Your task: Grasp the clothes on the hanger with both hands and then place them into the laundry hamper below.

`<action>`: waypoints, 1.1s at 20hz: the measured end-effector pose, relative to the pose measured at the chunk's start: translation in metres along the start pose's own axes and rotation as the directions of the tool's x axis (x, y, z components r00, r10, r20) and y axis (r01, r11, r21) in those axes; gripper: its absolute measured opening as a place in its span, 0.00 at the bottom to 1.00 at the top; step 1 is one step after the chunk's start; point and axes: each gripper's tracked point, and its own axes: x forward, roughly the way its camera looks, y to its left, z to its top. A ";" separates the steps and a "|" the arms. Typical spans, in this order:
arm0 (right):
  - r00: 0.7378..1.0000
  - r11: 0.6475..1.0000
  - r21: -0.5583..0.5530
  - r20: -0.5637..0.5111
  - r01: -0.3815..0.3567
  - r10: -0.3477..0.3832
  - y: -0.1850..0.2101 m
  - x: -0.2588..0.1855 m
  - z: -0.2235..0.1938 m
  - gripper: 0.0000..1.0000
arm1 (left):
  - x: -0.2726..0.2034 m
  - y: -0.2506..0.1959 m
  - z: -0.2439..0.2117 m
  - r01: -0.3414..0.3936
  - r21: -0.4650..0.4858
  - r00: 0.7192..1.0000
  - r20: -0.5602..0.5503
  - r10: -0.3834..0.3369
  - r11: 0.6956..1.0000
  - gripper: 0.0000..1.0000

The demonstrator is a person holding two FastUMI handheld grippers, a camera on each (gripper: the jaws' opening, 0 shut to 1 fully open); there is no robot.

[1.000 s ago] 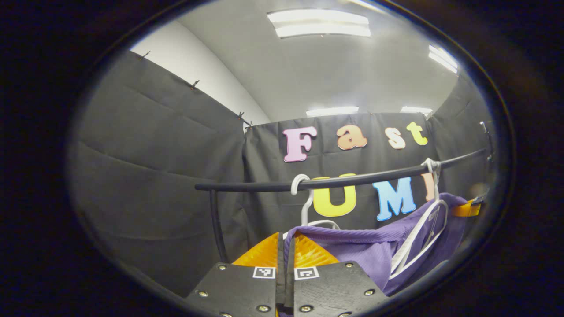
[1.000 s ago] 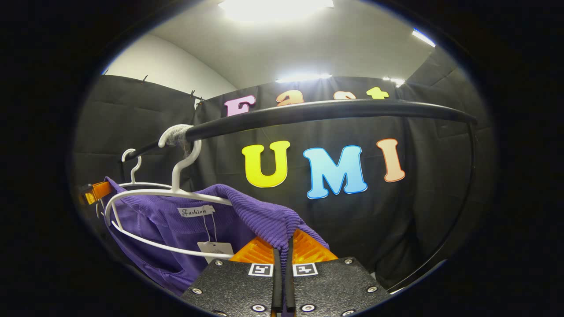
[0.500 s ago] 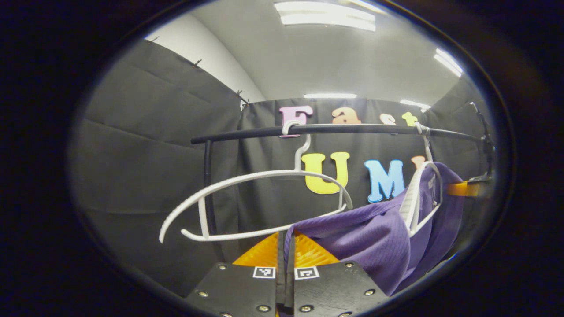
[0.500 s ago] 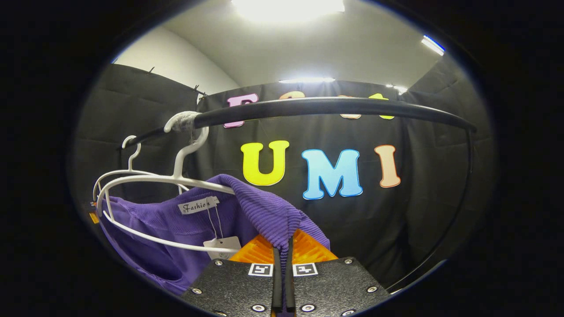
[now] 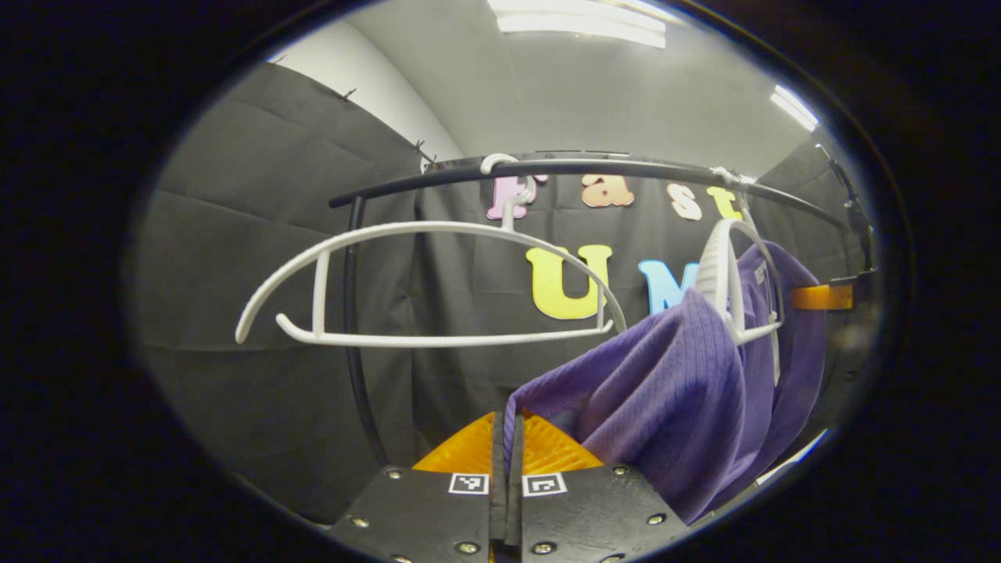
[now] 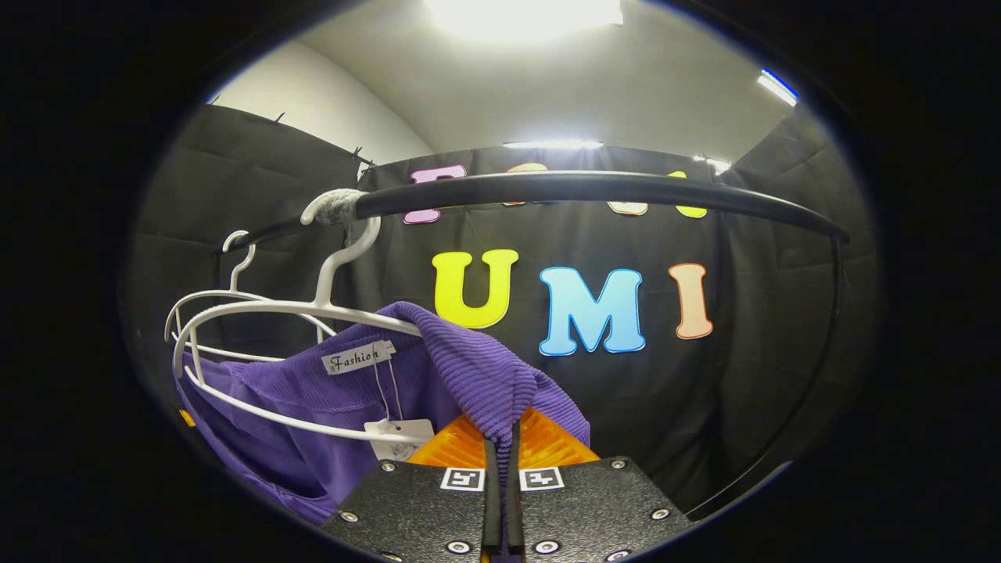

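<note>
A: Left tongs (image 5: 507, 461) pinched tight on a fold of the purple garment (image 5: 672, 407), both fingers (image 5: 547, 450) pressing it between them?

B: Yes, closed on the cloth. From the pinch, the knit rising up and to the right of the tongs, draped over a white hanger (image 5: 731, 281) seen nearly edge-on.

A: And straight ahead, above the left tongs?

B: A second white hanger (image 5: 422, 281), bare, hooked on the black rail (image 5: 563, 166), up and to the left. Well to the right, past the garment, the other tongs at the rim of the view, too small for detail.

A: Right tongs (image 6: 500, 469)?

B: Likewise clamped narrow on a ribbed edge of the purple garment (image 6: 477, 375), the fold caught between the two fingers (image 6: 547, 446). Cloth spreading left and down from there, off the near arm of a white hanger (image 6: 297, 313).

A: Anything on the cloth?

B: A sewn label (image 6: 356, 358) near the neck, left of the tongs, and a paper tag (image 6: 400, 438) on a string just beside the fingers. Lettering left unread.

A: Farther out?

B: Hook of that hanger over the black rail (image 6: 579, 188), above the tongs. Behind it, farther left, a second white hanger (image 6: 205, 301) on the same rail.
</note>
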 end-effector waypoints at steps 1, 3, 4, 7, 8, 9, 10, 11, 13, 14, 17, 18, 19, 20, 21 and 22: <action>1.000 1.000 -0.003 0.003 0.000 0.000 -0.001 0.000 0.001 0.02 | -0.001 -0.002 -0.006 0.003 -0.007 1.000 -0.007 -0.003 1.000 0.00; 1.000 1.000 -0.010 0.005 -0.004 0.004 -0.002 0.001 0.001 0.02 | 0.001 -0.008 -0.015 0.007 -0.008 1.000 -0.017 -0.007 1.000 0.00; 1.000 1.000 -0.011 0.005 -0.008 0.008 -0.002 0.002 0.000 0.02 | 0.001 -0.010 -0.020 0.010 -0.009 1.000 -0.030 -0.010 1.000 0.01; 1.000 1.000 -0.013 0.009 -0.013 0.013 -0.004 0.002 0.001 0.02 | 0.000 -0.020 -0.038 0.013 -0.022 0.998 -0.061 -0.015 1.000 0.05; 1.000 1.000 -0.016 0.001 -0.020 0.020 -0.004 0.002 -0.003 0.02 | 0.000 -0.020 -0.045 0.007 -0.019 0.997 -0.076 -0.008 1.000 0.01; 0.999 0.999 -0.020 -0.011 -0.034 0.034 -0.002 0.001 -0.008 0.02 | -0.002 -0.022 -0.049 0.008 -0.025 0.996 -0.090 -0.011 1.000 0.01; 0.999 0.999 -0.018 -0.018 -0.048 0.047 0.000 0.000 -0.010 0.02 | -0.006 -0.023 -0.051 0.007 -0.043 0.996 -0.091 -0.011 0.999 0.01; 0.999 0.999 -0.015 -0.001 -0.045 0.045 -0.003 -0.003 -0.006 0.02 | -0.010 -0.026 -0.048 0.011 -0.065 0.996 -0.083 -0.016 0.998 0.05; 0.999 0.999 -0.021 0.035 -0.037 0.037 -0.011 -0.004 0.004 0.02 | -0.019 -0.036 -0.032 0.025 -0.063 0.998 -0.048 -0.028 0.998 0.01; 0.999 0.999 -0.022 0.036 -0.035 0.036 -0.014 -0.002 0.002 0.02 | -0.020 -0.040 -0.026 0.031 -0.053 0.999 -0.042 -0.033 0.998 0.05; 0.999 1.000 -0.017 0.046 -0.022 0.023 -0.033 0.002 0.005 0.02 | -0.027 -0.055 -0.019 0.059 -0.085 0.998 -0.026 -0.061 0.995 0.00; 0.999 1.000 -0.008 0.052 -0.016 0.016 -0.039 0.005 0.007 0.02 | -0.030 -0.061 -0.016 0.063 -0.089 0.998 -0.020 -0.065 0.994 0.00; 0.998 1.000 -0.009 0.061 -0.006 0.007 -0.047 0.007 0.008 0.02 | -0.031 -0.067 -0.013 0.065 -0.090 0.998 -0.017 -0.067 0.994 0.00; 0.998 1.000 -0.014 0.070 0.003 -0.002 -0.053 0.009 0.011 0.02 | -0.031 -0.072 -0.008 0.067 -0.094 0.998 -0.014 -0.068 0.993 0.00; 0.997 1.000 -0.024 0.079 0.008 -0.006 -0.059 0.011 0.013 0.02 | -0.029 -0.078 -0.005 0.069 -0.100 0.997 -0.012 -0.071 0.993 0.00; 0.996 0.999 -0.037 0.090 0.012 -0.008 -0.063 0.013 0.015 0.02 | -0.028 -0.082 -0.001 0.069 -0.105 0.997 -0.008 -0.070 0.992 0.00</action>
